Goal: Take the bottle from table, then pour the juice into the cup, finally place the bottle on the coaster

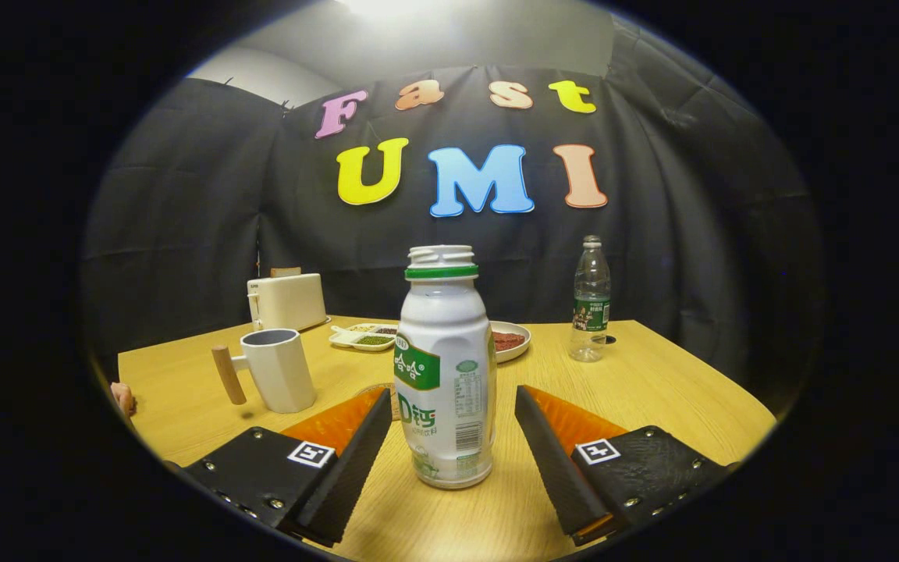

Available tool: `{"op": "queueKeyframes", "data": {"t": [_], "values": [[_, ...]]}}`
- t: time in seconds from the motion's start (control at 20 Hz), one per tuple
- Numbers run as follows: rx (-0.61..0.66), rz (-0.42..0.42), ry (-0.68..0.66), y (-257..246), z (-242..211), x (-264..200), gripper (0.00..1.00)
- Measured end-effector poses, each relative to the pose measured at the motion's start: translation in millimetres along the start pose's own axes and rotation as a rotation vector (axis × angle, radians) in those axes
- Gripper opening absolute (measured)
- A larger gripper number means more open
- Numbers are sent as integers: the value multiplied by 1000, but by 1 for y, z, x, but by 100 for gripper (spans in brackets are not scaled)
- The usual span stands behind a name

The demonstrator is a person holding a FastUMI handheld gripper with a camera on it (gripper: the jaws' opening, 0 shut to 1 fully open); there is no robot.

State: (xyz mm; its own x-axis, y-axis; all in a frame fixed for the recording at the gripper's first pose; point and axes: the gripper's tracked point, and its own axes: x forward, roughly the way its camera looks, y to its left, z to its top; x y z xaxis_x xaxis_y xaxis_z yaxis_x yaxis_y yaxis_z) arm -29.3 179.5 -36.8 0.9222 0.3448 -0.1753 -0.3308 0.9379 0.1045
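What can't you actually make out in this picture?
- Coaster: gripper view; mostly hidden behind the white bottle and a finger.
- Juice level: the bottle is opaque.
- Inside the cup: seen from the side; its wall hides the bottom.
- Food in the divided tray and the plate: too small to name.
- Fingertips of a hand: cut off beside the table.
- The gripper stands open around the bottle, not touching.

Wooden table (pixel 652 390) laden with: uncapped white juice bottle (pixel 445 375) upright between spread fingers of gripper (pixel 449 437), untouched; white cup (pixel 278 369), toaster (pixel 287 300), divided dish (pixel 364 336), plate (pixel 509 340), clear water bottle (pixel 591 300) ranged beyond.
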Motion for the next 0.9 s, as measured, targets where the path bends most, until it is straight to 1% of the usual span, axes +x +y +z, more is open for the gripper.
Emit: {"op": "queueKeyframes", "data": {"t": [0.15,0.2,0.25,0.3,0.45,0.6,0.65,0.75,0.85,0.9], "values": [[-8,2,9,2,-1,3,90],[-12,-10,19,0,-3,1,90],[-9,-32,13,-4,-2,3,76],[-11,-46,15,-6,-3,3,76],[-22,-38,11,0,-3,1,73],[-21,-28,5,2,-3,-1,72],[-23,-25,7,4,-2,-2,68],[-36,-56,-2,4,-1,-2,68],[-56,-67,-28,9,4,-5,61],[-69,-70,-25,11,2,-5,62]]}}
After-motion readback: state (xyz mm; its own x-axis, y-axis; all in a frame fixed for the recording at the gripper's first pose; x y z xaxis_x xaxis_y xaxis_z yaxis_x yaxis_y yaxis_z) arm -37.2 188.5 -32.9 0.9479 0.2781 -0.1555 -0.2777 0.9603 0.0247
